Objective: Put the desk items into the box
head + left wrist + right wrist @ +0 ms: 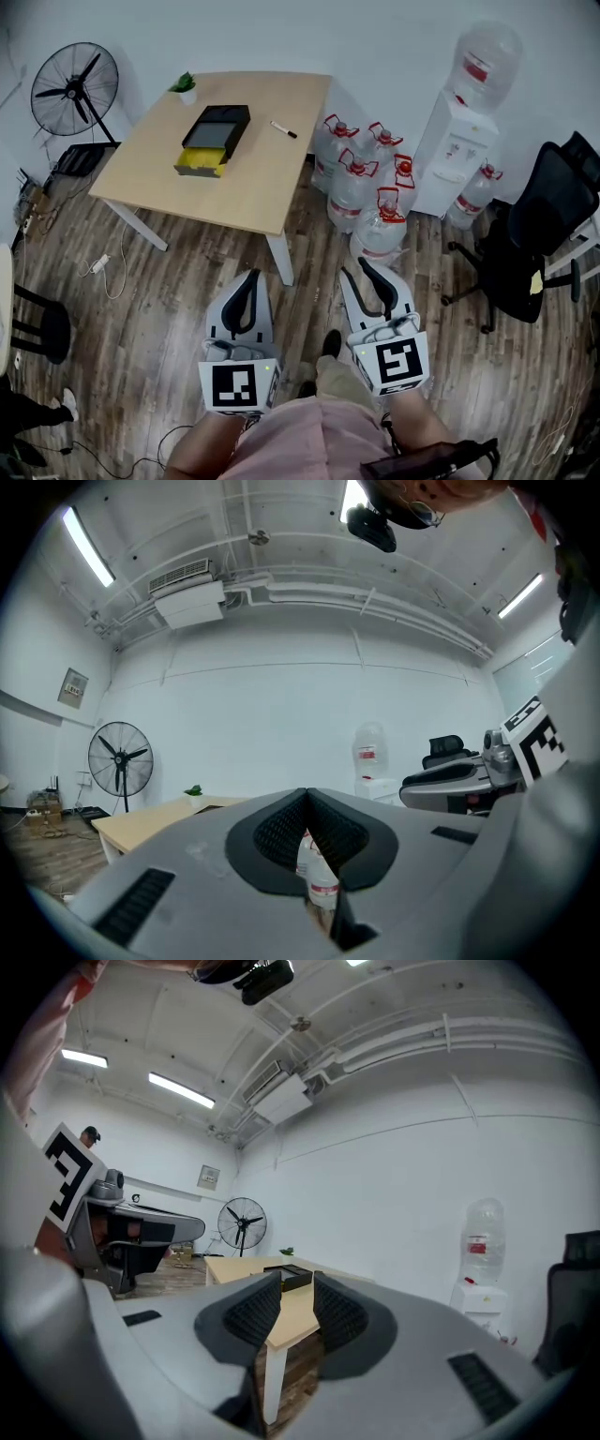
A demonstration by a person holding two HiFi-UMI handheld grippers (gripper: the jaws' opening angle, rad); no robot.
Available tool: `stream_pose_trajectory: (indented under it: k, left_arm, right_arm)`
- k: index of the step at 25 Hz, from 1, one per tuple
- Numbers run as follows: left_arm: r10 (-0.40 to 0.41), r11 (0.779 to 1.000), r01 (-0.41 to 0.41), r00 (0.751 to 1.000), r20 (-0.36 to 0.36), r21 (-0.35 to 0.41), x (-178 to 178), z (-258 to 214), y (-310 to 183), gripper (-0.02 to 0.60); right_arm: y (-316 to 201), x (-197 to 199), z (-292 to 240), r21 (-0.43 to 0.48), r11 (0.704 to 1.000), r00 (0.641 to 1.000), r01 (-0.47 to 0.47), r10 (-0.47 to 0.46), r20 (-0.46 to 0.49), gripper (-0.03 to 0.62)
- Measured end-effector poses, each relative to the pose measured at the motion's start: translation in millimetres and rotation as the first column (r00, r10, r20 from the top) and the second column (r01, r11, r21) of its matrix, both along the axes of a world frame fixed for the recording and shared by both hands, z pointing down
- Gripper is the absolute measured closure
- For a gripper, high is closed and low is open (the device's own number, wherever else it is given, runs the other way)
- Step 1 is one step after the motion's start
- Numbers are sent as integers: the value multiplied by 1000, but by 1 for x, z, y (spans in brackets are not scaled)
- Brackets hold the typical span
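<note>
A black box (217,130) with a yellow tray (200,162) sticking out of its near end lies on the wooden table (234,192). To its right rests a marker pen (283,129), and a small potted plant (184,86) stands at the far edge. Both grippers hang low near my body, well short of the table. My left gripper (251,275) (306,794) is shut, tips touching, with nothing in it. My right gripper (362,266) (297,1283) stands open by a narrow gap and is empty; through that gap the box (289,1277) shows on the table (292,1314).
Several large water bottles (361,178) crowd the floor right of the table, beside a white dispenser (464,131). A black office chair (530,248) is at the right, a standing fan (75,86) at the back left and a black stool (37,328) on the left. Cables lie on the floor.
</note>
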State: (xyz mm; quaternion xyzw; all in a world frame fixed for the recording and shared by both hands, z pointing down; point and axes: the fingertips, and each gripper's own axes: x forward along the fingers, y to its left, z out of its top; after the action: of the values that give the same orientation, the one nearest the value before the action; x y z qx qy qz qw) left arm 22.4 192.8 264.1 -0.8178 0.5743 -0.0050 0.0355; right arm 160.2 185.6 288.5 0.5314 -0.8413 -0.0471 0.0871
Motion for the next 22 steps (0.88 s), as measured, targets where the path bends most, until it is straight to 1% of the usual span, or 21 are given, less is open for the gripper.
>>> stream_pose_trajectory:
  k: [7,11,15,22]
  left_arm:
    - [1,1000,0,1000,18,-28,12,12,-63,571]
    - [-16,999,17,999,31,-49,16,18,-109,571]
    - [-32,997,35,999,39,-71,20,19,-156,572]
    - [-69,993,74,996,61,-90,26,20,-225,572]
  right_arm:
    - [-66,10,10,-13,1000,1000,-4,4,8,487]
    - [-116,10,11,10,1000,1000,24,-24,16,488]
    - [-169,14,13,-15,999,999,38,-38,21,488]
    - [-246,18,14,-25,997,996,78,-77,39,488]
